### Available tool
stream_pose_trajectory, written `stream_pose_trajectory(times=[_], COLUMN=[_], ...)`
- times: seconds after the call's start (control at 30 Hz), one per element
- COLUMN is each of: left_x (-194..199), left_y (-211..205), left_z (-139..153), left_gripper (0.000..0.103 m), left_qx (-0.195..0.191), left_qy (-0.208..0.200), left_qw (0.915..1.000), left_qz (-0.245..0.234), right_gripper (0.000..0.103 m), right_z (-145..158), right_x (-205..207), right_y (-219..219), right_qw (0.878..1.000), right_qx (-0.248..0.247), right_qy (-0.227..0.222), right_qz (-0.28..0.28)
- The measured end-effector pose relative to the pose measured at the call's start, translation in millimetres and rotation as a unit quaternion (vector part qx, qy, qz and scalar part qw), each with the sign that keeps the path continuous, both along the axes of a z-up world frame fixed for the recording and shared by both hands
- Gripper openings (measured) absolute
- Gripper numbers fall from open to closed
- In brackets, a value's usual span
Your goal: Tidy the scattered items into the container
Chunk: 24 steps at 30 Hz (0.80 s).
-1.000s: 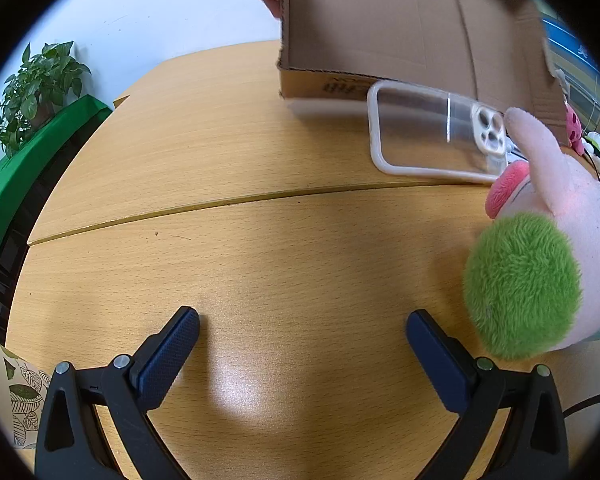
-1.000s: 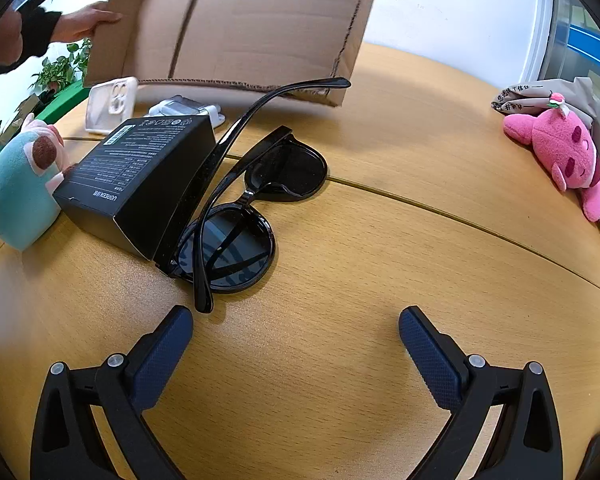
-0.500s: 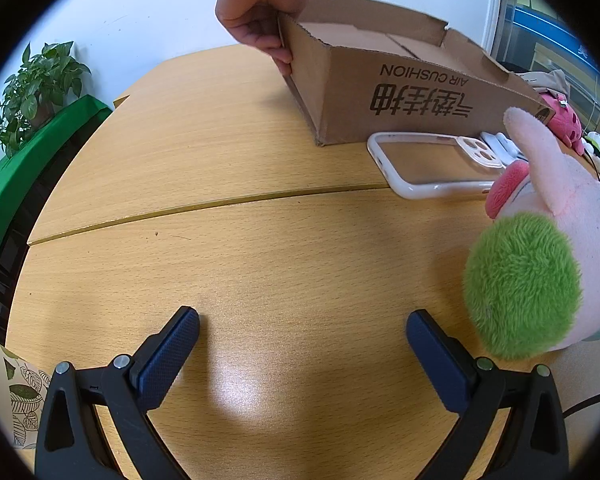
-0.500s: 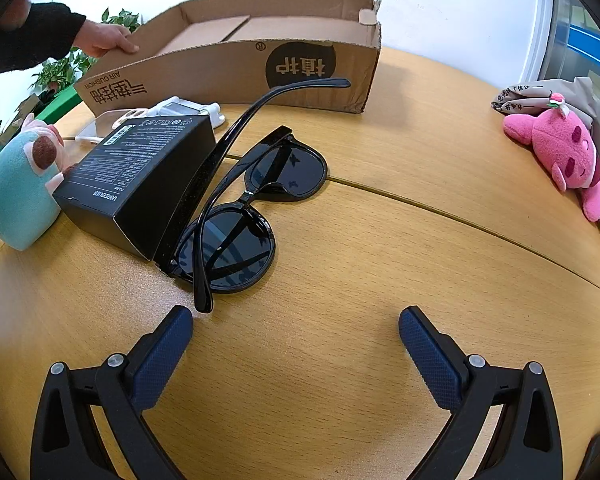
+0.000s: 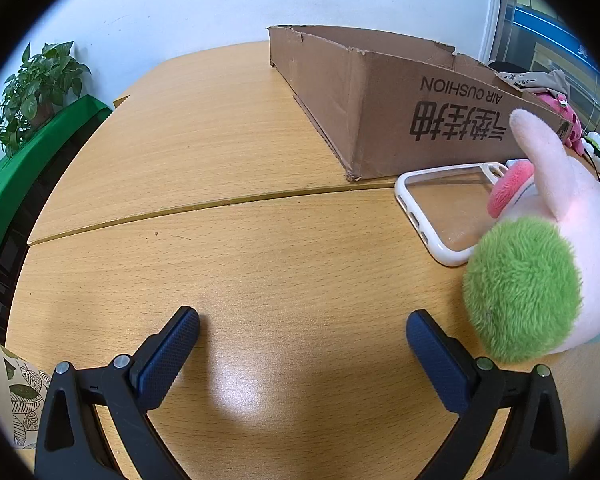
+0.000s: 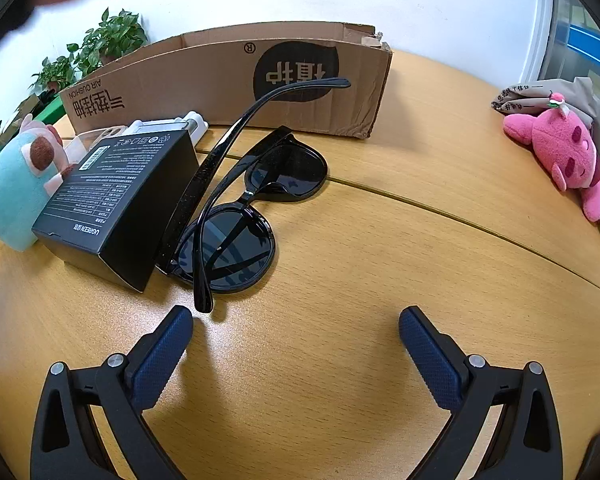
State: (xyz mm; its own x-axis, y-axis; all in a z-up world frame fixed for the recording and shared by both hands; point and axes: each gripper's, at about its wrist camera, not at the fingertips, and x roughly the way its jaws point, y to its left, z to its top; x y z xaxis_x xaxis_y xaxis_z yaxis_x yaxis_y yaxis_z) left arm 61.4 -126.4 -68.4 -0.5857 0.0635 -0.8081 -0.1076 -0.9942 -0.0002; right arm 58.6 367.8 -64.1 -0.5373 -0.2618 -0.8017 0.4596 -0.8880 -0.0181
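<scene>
- While the box [image 6: 228, 76] stands upright at the table's [image 5: 220, 160] far side, nothing is loaded yet.
- Sunglasses [image 6: 256, 204] lie open near the right gripper [image 6: 296, 340], one temple leaning on a black carton [image 6: 116, 204].
- Plush [image 5: 540, 276] covers one end of the phone case [image 5: 440, 204].
- Left gripper [image 5: 302, 336]: jaws wide, empty. Right: same.
- Risk: gripping a lens may smear it; lifting the raised temple may tip the carton.

Our left gripper [image 5: 302, 330] over the wooden table [image 5: 228, 128], jaws wide apart.

We see the cardboard box [image 5: 384, 108] toward the far right corner, the clear phone case [image 5: 440, 200] lying just before it, and the plush toy [image 5: 540, 260] overlapping the case at the right edge.
</scene>
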Motion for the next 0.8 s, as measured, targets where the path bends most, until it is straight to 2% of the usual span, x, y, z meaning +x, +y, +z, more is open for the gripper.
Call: stream_pose_trajectory(times=[0.3,0.5,0.8], left_x=[-1.0,-2.3,-1.9], left_y=[-0.8,0.0,-0.9], left_z=[-0.4,-0.5,-0.7], left_gripper=[0.103,0.103,0.103], left_qx=[0.001,0.0,0.0], left_qy=[0.0,0.0,0.0], left_qw=[1.0,0.9996,0.9996], left_qz=[0.004,0.028,0.029], right_gripper=[0.103,0.103,0.103], right_z=[0.0,0.0,0.1], right_x=[0.0,0.0,-0.1], right_y=[-0.1,-0.1,-0.2], right_qw=[1.0,1.0,1.0], right_qx=[0.0,0.0,0.0], right_qy=[0.0,0.0,0.0], right_qz=[0.0,0.0,0.001])
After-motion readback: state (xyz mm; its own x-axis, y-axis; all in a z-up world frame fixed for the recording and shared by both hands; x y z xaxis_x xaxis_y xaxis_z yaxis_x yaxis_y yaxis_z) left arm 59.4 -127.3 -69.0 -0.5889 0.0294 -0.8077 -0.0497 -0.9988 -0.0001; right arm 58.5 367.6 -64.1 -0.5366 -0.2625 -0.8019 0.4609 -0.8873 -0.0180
